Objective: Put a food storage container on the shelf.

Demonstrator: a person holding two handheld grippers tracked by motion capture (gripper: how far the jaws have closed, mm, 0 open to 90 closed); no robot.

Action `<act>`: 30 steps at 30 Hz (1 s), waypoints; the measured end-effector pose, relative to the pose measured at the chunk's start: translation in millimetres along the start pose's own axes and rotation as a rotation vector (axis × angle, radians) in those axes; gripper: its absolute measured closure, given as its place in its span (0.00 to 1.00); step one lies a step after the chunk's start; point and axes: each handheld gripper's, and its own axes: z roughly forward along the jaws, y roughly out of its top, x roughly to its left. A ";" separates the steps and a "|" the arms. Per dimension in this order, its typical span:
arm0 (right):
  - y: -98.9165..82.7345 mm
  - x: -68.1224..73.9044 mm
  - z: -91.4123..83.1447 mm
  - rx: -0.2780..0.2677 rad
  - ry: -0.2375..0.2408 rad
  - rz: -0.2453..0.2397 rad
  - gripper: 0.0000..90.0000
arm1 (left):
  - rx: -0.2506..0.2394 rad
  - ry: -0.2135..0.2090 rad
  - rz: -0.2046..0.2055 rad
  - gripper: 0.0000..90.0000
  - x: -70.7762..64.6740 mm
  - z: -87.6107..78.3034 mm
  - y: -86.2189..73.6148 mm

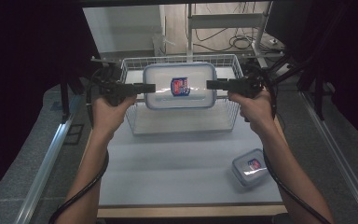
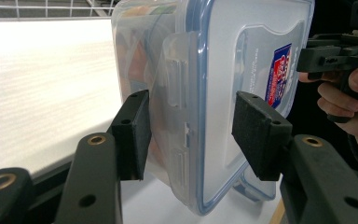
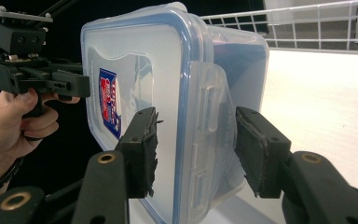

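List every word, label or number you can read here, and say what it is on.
No text can be read.
Large container's lid: a red and blue sticker, print too blurred.
Small container on the table: a sticker of the same colours, too small.

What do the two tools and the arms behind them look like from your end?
Both tools are matte black. The left tool and right tool each end in two blocky jaws faced with dark foam-like pads, on links with brass-coloured pivot rings. The right tool's near pad looks frayed. A thick black cable trails from each. Forearms are bare, no sleeves in view.
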 end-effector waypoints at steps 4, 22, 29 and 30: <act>6.5 -6.7 4.8 -0.006 -0.002 0.008 0.55 | 0.004 0.003 -0.004 0.53 6.5 3.9 7.9; 27.1 -32.9 32.8 0.004 -0.037 0.074 0.54 | 0.009 0.022 -0.074 0.52 35.8 25.4 30.2; 32.5 -39.1 36.4 0.008 -0.039 0.102 0.53 | 0.019 0.033 -0.082 0.52 38.3 29.0 36.4; 32.5 -39.9 37.1 0.009 -0.037 0.105 0.53 | 0.019 0.035 -0.084 0.52 38.1 29.4 37.1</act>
